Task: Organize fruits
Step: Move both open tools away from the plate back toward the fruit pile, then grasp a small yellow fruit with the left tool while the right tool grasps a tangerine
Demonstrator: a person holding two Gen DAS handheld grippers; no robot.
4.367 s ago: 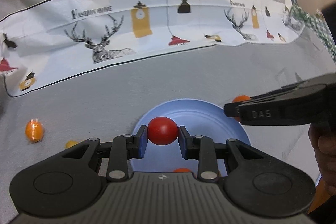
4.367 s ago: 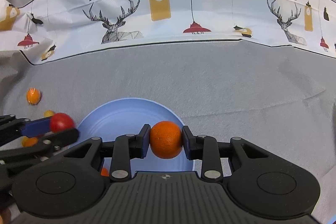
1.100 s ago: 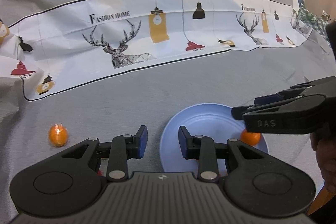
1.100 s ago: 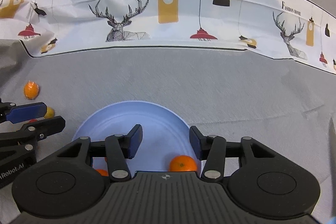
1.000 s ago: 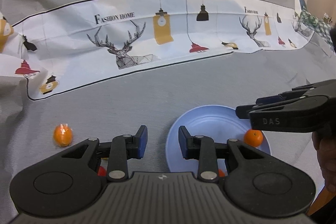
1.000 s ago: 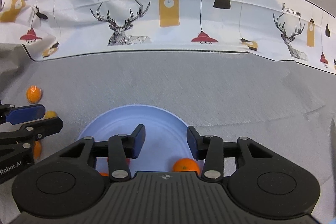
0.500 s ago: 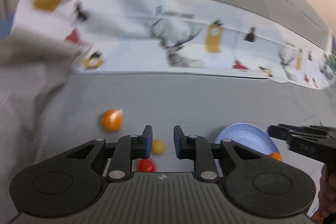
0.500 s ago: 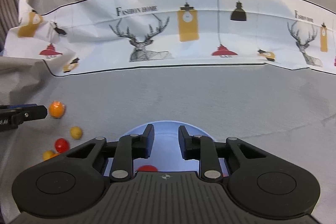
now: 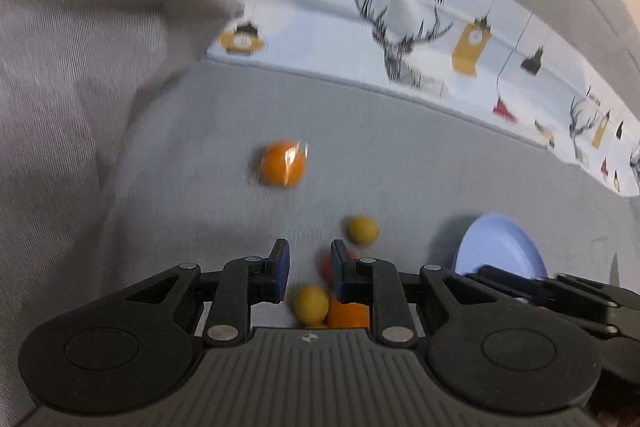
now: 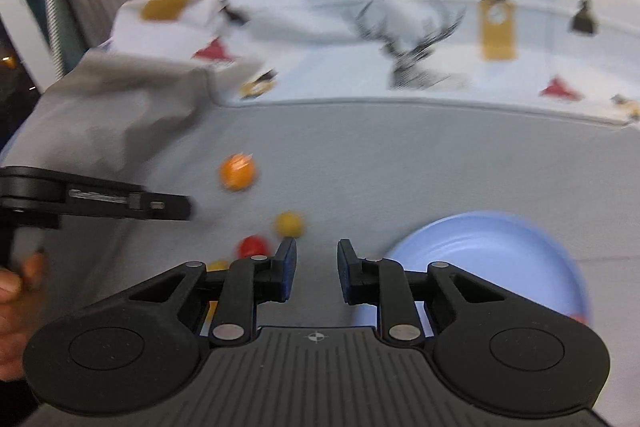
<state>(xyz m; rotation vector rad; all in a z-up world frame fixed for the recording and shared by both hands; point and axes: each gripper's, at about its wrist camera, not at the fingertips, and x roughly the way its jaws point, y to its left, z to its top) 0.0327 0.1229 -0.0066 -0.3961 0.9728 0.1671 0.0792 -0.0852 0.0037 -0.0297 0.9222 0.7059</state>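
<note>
My left gripper (image 9: 309, 269) is open and empty above a cluster of loose fruit on the grey cloth: a yellow fruit (image 9: 311, 303), an orange piece (image 9: 347, 314) and a red fruit (image 9: 327, 263) partly behind the right finger. A second yellow fruit (image 9: 362, 229) and a wrapped orange (image 9: 282, 163) lie farther off. The blue plate (image 9: 500, 247) is at the right. My right gripper (image 10: 317, 259) is open and empty, left of the plate (image 10: 492, 247). It sees the orange (image 10: 237, 171), a yellow fruit (image 10: 288, 223) and the red fruit (image 10: 252, 246).
A white printed cloth band (image 9: 420, 39) with deer and lamps runs along the back. A raised grey cloth fold (image 9: 100, 39) stands at the left. The left gripper's body (image 10: 92, 201) and a hand show at the left of the right wrist view.
Both grippers have swung left, away from the plate and toward the loose fruit. Both views are motion-blurred. The jaws stay open and empty.
</note>
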